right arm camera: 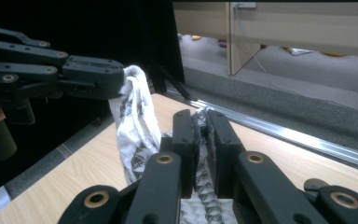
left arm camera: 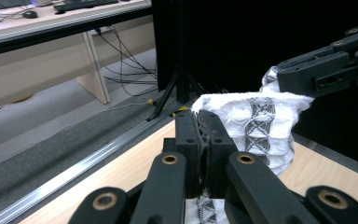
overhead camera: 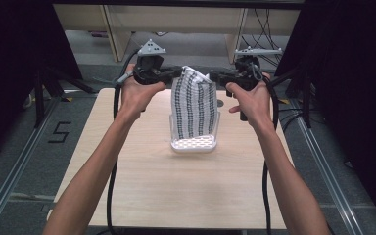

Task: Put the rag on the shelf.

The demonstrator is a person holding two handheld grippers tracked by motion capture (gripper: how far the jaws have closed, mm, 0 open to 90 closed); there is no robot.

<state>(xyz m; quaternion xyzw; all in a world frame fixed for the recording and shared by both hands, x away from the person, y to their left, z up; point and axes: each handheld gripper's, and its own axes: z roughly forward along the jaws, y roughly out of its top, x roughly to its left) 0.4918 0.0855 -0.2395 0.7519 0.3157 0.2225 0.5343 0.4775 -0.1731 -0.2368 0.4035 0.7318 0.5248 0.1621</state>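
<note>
patterned cloth — hanging over white basket

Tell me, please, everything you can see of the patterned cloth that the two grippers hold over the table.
The cloth is white, soft and knitted-looking, crossed by dark vertical bands of small triangle motifs. It hangs upright, stretched between its two top corners: the left gripper is shut on one, the right gripper on the other, and fabric shows bunched between each pair of black jaws. Its lower end falls into a small white perforated basket standing on the wooden table; whether it touches the basket's bottom is unclear.
</note>
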